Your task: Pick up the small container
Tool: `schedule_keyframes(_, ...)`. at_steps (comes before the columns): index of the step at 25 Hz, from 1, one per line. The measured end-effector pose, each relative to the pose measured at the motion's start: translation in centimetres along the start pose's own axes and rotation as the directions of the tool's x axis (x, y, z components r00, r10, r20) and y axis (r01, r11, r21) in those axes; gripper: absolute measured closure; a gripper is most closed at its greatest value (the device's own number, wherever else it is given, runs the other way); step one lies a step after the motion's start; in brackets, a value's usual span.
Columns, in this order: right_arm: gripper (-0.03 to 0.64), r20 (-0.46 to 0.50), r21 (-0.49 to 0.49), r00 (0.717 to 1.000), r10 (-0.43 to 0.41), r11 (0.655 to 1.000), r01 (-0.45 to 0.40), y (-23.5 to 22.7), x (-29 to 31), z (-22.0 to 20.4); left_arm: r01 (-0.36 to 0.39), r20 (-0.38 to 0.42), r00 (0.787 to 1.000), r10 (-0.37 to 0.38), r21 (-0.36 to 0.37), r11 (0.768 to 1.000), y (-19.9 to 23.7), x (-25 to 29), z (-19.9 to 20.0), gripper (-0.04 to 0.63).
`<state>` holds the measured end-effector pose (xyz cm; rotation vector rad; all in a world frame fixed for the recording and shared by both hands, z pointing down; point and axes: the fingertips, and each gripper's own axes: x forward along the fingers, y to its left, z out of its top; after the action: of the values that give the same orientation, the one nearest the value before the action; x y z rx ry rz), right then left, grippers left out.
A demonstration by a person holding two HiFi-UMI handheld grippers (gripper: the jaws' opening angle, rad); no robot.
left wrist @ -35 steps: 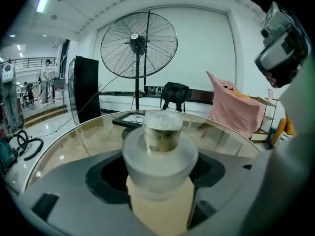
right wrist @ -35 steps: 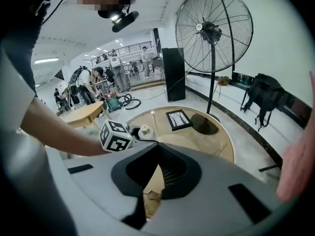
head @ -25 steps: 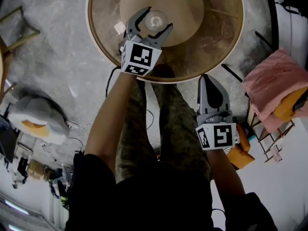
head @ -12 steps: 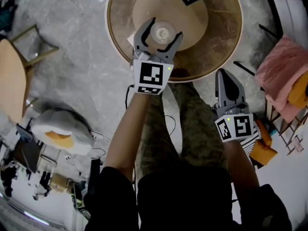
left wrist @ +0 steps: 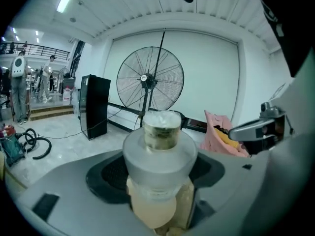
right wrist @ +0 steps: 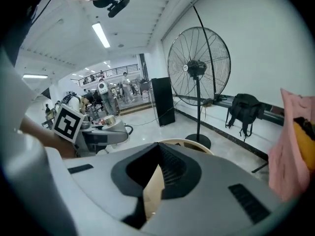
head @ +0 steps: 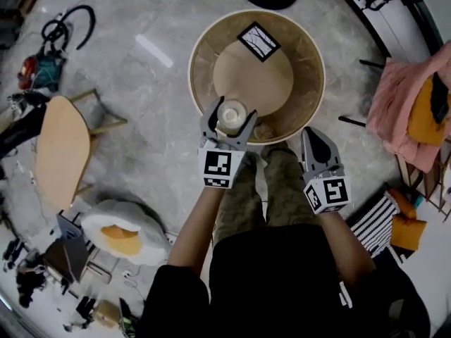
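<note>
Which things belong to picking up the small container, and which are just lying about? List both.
Job in hand:
- small container
- left gripper, shut on it
- round table

Lying about:
- right gripper, shut and empty
- marker card
- standing fan
- pink cloth
- wooden chair

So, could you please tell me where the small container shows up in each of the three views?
Head view: the small container sits mid-frame in the left claw, at the round table's near edge.
Left gripper view: dead centre, between the jaws.
Right gripper view: tiny, at far left, apparently held in that claw.
Shared landmark: the pink cloth, at the right in every view.
</note>
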<state>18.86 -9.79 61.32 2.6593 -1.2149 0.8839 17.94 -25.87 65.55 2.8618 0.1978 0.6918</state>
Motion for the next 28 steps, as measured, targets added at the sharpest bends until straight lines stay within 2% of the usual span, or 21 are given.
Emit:
schedule_keyframes(3,0.601,0.032,-0.011,0.999,-0.016,1.000,0.017,0.5,-3.3,4.1,-0.004,0.019,1.000,0.004,-0.009,1.000,-1.5,-4.1,4.3,0.247)
schedule_keyframes(7,0.601,0.100,-0.039,0.994,-0.042,0.998,0.046,1.0,-6.6,9.8,-0.002,0.070,0.998,0.000,0.025,1.000,-3.2,-8.5,9.7,0.247)
schedule_keyframes(10,0.601,0.143,-0.037,0.988,-0.061,0.997,0.067,1.5,-9.1,13.5,0.013,0.085,0.996,-0.016,0.039,0.999,-4.4,-11.4,12.2,0.247)
schedule_keyframes(14,0.601,0.202,-0.032,0.979,-0.027,0.999,0.035,1.6,-12.0,17.5,0.015,0.093,0.995,-0.022,0.078,0.997,-6.7,-13.6,14.8,0.247)
schedule_keyframes(19,0.601,0.227,-0.034,0.974,0.005,0.999,0.003,-0.4,-14.9,20.4,-0.036,0.097,0.995,0.031,0.047,0.998,-9.7,-14.1,16.6,0.247)
schedule_keyframes(23,0.601,0.255,-0.078,0.966,0.033,0.997,-0.014,-1.7,-15.4,22.3,-0.043,0.141,0.989,0.037,0.042,0.998,-11.4,-13.7,18.2,0.247)
schedule_keyframes(28,0.601,0.240,-0.123,0.970,0.036,0.992,-0.006,-4.4,-15.8,23.2,-0.051,0.143,0.989,0.044,0.045,0.998,-13.3,-12.9,19.1,0.247)
